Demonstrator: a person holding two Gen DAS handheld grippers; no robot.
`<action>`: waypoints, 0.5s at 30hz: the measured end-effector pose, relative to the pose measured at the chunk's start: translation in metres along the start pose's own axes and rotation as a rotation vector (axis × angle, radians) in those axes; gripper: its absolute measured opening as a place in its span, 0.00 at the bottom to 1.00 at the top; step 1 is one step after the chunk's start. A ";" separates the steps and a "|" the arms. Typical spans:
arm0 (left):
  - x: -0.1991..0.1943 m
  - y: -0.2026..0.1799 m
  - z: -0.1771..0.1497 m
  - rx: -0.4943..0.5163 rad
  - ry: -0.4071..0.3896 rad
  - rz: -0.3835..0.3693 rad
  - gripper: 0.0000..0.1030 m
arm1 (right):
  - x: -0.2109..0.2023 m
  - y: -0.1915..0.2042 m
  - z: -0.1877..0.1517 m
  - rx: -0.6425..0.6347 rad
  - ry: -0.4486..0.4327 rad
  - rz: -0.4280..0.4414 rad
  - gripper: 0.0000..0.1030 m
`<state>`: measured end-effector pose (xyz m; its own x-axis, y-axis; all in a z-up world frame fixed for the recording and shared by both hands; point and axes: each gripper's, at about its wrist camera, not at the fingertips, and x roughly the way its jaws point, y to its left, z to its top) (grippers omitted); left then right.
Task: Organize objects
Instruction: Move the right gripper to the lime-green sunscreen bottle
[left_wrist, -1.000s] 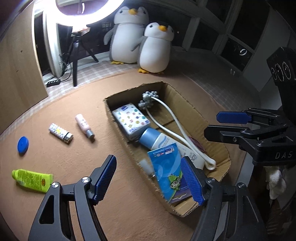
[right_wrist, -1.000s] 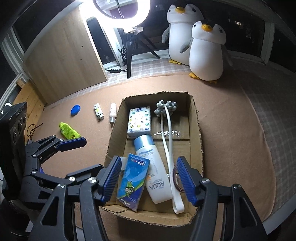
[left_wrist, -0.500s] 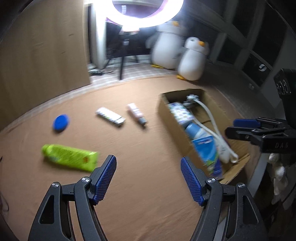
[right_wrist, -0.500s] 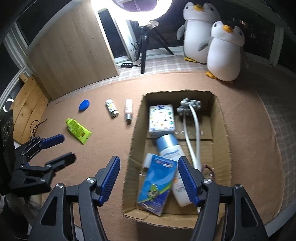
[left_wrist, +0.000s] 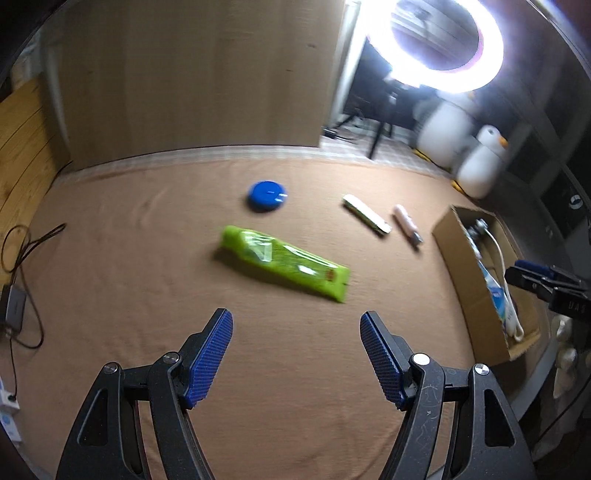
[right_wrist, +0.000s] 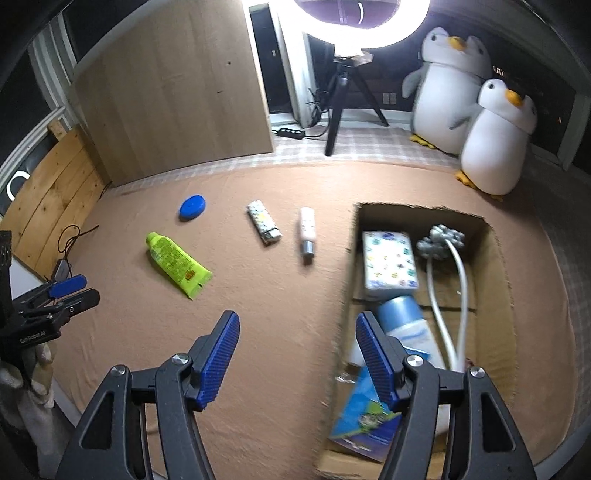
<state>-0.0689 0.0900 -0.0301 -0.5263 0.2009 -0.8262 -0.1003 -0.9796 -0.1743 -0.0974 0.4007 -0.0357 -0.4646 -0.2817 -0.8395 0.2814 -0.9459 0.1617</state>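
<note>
Left wrist: glossy green tube (left_wrist: 284, 261)

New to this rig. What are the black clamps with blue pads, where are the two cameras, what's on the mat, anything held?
No robot arm here: a person holds a two-finger gripper in each hand, each carrying a fisheye camera looking along its fingers. The left wrist view shows the left gripper; the right wrist view shows the right gripper. Both are open and hold nothing.

Loose on the brown mat lie a green tube, a blue lid, a small patterned stick and a small pink bottle. The cardboard box already holds a patterned packet, a blue-capped bottle, a white massager and a blue booklet.
</note>
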 end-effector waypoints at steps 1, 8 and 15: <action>-0.001 0.006 0.000 -0.007 -0.003 0.005 0.72 | 0.003 0.004 0.003 0.002 0.003 0.011 0.60; 0.000 0.036 0.004 -0.050 -0.009 0.009 0.72 | 0.023 0.032 0.024 -0.006 0.024 0.068 0.60; 0.028 0.046 0.011 -0.101 0.024 -0.018 0.64 | 0.061 0.062 0.048 -0.055 0.089 0.130 0.53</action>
<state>-0.0975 0.0501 -0.0557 -0.5051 0.2195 -0.8347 -0.0230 -0.9702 -0.2412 -0.1481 0.3170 -0.0517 -0.3457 -0.3839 -0.8562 0.3807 -0.8914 0.2459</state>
